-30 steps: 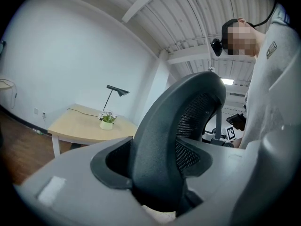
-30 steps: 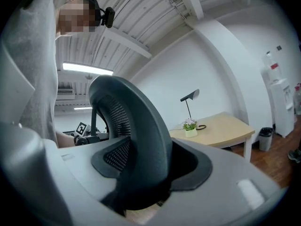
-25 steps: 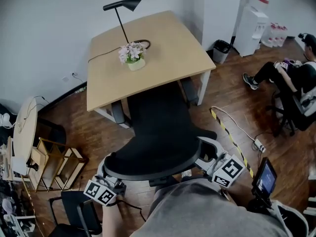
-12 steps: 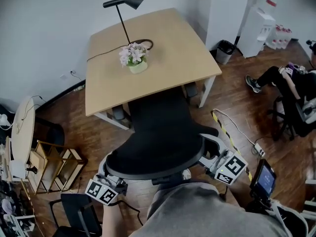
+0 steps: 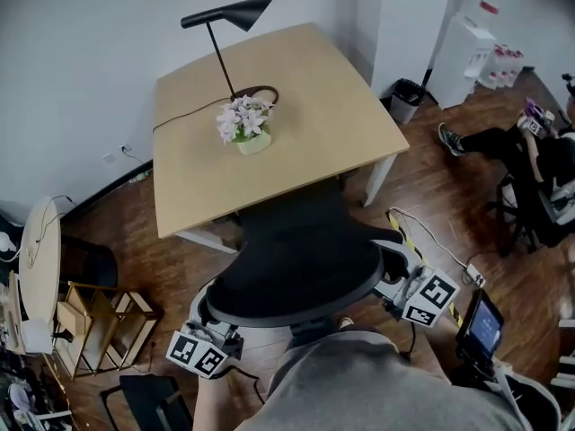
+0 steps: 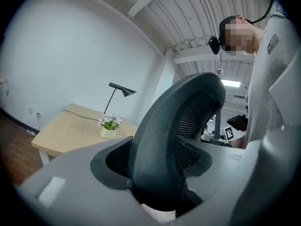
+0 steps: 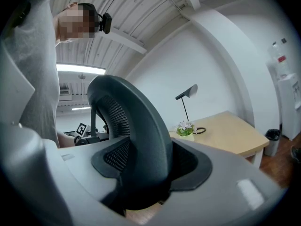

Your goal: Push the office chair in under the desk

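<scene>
Left tongs (image 5: 216, 320) and right tongs (image 5: 392, 284) clamp chair (image 5: 296, 263) back; seat partly under desk (image 5: 310, 70) at 12 o'clock (push unfinished).

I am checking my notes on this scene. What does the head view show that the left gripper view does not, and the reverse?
Only the head view: a bin, a water dispenser and a seated person. Only the left gripper view: ceiling beams, and the left gripper with its jaws closed on the office chair. Both: the desk, the lamp and the flower pot.
</scene>
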A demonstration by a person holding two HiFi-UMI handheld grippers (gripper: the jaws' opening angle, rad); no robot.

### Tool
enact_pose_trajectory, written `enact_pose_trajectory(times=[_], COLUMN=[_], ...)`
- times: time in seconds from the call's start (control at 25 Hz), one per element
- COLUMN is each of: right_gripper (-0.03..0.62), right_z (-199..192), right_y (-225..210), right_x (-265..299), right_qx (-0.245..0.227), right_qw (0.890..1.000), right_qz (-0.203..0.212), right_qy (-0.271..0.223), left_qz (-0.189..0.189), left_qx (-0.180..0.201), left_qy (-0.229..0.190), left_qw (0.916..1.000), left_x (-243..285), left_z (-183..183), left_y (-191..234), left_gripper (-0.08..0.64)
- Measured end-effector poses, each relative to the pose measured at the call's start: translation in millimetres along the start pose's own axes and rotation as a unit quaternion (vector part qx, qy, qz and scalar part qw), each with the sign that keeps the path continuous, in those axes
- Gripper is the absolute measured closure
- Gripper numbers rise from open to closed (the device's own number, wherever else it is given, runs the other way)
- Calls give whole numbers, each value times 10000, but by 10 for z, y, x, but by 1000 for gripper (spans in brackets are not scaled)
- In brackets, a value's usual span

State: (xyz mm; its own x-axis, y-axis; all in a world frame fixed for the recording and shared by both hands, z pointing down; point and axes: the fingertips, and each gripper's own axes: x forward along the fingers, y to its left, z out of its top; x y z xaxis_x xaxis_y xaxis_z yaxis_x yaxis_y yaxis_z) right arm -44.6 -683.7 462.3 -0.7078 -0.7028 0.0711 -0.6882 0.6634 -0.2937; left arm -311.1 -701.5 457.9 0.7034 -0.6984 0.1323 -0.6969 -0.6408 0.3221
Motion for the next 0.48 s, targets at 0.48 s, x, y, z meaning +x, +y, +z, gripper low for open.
enact_pose_trajectory(times=[0.48], right_gripper=[334], right_z=[186], right_y=[-403], right_x=[401], right_qx=[-32], right_qw=[10000], right_qz=[-9], right_qy=[-76], left_qz=[-40], left_qx=[25], left_qy=[-21], left_qw=[10000], left_x=[420], left_z=[214], left_y=[356], left_gripper=[310])
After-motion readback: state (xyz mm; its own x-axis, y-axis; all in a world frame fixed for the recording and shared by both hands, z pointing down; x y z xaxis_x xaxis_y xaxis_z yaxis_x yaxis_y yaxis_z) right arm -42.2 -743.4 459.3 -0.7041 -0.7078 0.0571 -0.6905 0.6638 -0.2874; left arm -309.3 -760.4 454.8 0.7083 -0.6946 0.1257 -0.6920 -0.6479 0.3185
